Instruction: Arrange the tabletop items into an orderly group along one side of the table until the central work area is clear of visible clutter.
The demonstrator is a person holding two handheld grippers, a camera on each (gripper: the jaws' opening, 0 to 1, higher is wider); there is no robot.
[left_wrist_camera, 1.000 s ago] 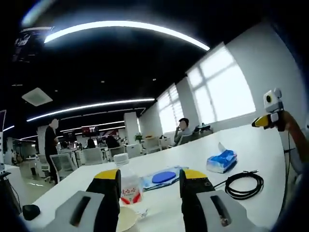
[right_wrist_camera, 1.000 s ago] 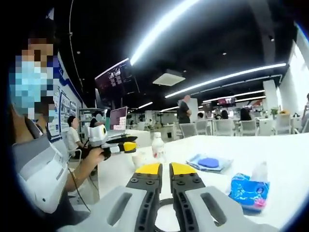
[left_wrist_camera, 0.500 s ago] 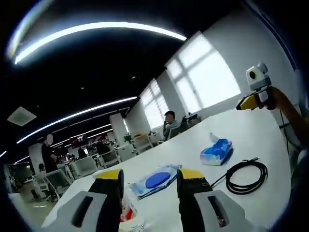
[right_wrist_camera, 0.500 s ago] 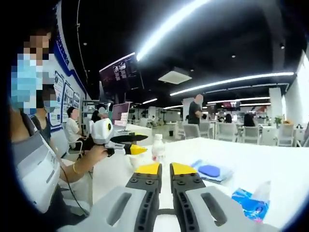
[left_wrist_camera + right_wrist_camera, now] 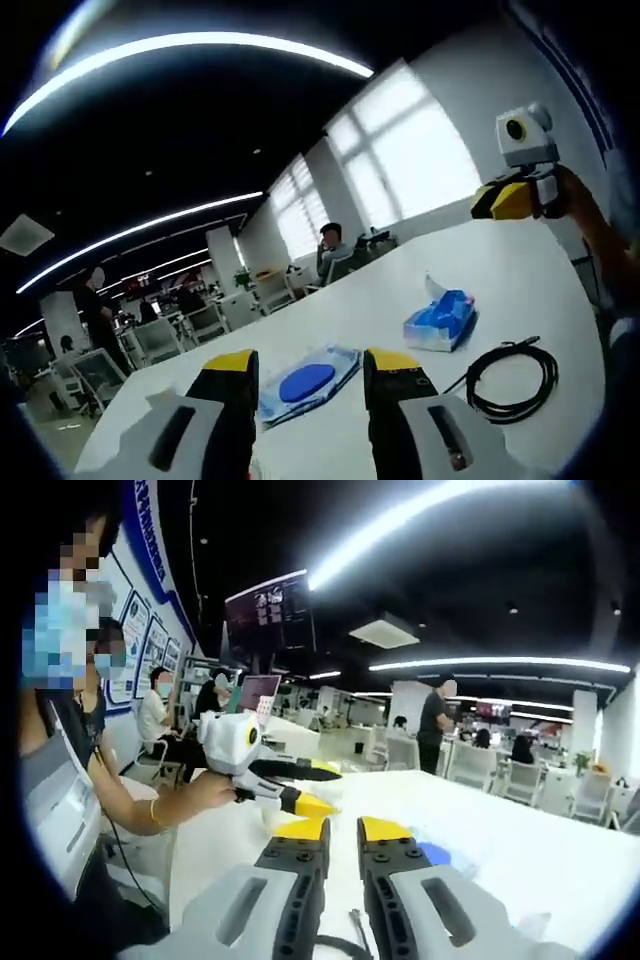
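Left gripper view: the left gripper (image 5: 305,362) is held above the white bench (image 5: 520,265) with its jaws set wide apart and nothing between them. Beyond the jaw tips a clear pouch with a blue disc (image 5: 308,380) lies flat on the bench. To its right lies a blue tissue pack (image 5: 440,318), with a tissue sticking up from its top. Nearer than the pack, toward the right edge, a black cable (image 5: 510,378) lies coiled on the bench, apart from the pack. The right gripper (image 5: 505,197) enters at the far right, held in a hand above the bench.

Right gripper view: the right gripper (image 5: 343,828) has its jaws at a narrow gap, holding nothing. The left gripper (image 5: 290,785) appears at left, held in a hand (image 5: 205,792), its jaws apart. A blue object lies just beyond the right jaw tip; mostly hidden.
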